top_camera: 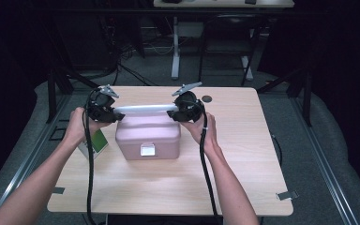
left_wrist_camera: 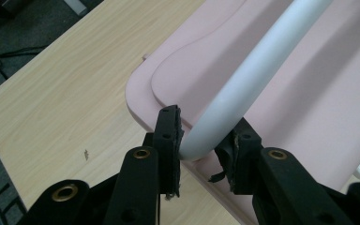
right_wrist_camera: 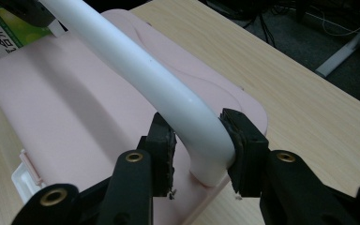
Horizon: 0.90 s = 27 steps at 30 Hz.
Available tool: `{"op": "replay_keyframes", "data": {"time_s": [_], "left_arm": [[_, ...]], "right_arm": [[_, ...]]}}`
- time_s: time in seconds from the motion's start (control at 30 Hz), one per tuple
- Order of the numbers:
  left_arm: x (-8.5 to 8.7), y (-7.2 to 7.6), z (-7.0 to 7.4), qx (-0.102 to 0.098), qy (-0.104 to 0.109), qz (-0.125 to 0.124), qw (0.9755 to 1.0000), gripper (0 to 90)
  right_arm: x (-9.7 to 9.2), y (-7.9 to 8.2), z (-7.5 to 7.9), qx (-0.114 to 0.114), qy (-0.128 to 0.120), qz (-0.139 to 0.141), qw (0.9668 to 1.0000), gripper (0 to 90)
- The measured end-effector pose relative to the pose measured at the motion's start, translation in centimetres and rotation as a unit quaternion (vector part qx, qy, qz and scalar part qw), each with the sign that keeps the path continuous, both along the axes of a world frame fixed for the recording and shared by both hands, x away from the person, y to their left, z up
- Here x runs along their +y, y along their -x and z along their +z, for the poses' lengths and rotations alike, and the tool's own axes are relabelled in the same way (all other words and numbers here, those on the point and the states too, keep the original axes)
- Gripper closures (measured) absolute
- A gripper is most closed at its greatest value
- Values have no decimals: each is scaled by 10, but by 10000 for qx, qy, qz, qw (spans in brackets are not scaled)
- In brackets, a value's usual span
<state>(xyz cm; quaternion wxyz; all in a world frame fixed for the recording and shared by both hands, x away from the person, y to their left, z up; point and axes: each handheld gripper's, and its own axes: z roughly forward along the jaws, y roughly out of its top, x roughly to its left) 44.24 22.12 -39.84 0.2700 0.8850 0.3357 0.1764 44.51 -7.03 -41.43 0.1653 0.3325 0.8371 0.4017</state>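
Observation:
A pink box [top_camera: 147,136] with a white label on its front stands in the middle of the wooden table [top_camera: 168,187]. Its white handle [top_camera: 143,108] is raised and arches over the lid. My left gripper [top_camera: 115,114] is shut on the handle's left end; in the left gripper view its pads [left_wrist_camera: 171,136] clamp the bend of the handle [left_wrist_camera: 258,70] above the lid [left_wrist_camera: 318,108]. My right gripper [top_camera: 171,114] is shut on the right end; in the right gripper view both pads [right_wrist_camera: 236,140] press the handle [right_wrist_camera: 136,70] just above its foot on the lid [right_wrist_camera: 65,108].
A green and white carton [top_camera: 95,143] lies just left of the box, under my left wrist. A small dark disc [top_camera: 207,99] sits near the table's far edge. Desk legs and cables stand on the floor beyond the table.

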Motion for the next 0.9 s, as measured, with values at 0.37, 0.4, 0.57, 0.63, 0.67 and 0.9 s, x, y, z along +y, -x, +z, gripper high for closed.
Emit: {"op": "replay_keyframes", "data": {"time_s": [0.37, 0.4, 0.57, 0.63, 0.67, 0.9], "left_arm": [[-15, 6, 0, 52, 135, -35, 9999, 697], [-17, 7, 0, 35, 131, -36, 9999, 697], [-25, 11, -1, 3, 177, -66, 9998, 695], [-29, 13, -1, 0, 185, -81, 9998, 696], [-31, 13, -1, -2, 183, -83, 9998, 697], [-43, 18, -2, -7, 274, -166, 9995, 699]], "right_arm": [[-17, 9, 0, 11, -26, -71, 10000, 660], [-19, 10, 0, 9, -21, -69, 10000, 660], [-28, 15, 0, 14, -52, -117, 9999, 661], [-32, 17, 0, 12, -67, -135, 9999, 661], [-34, 18, -1, 12, -73, -148, 9999, 661], [-47, 25, 0, 30, -72, -213, 9997, 663]]}}
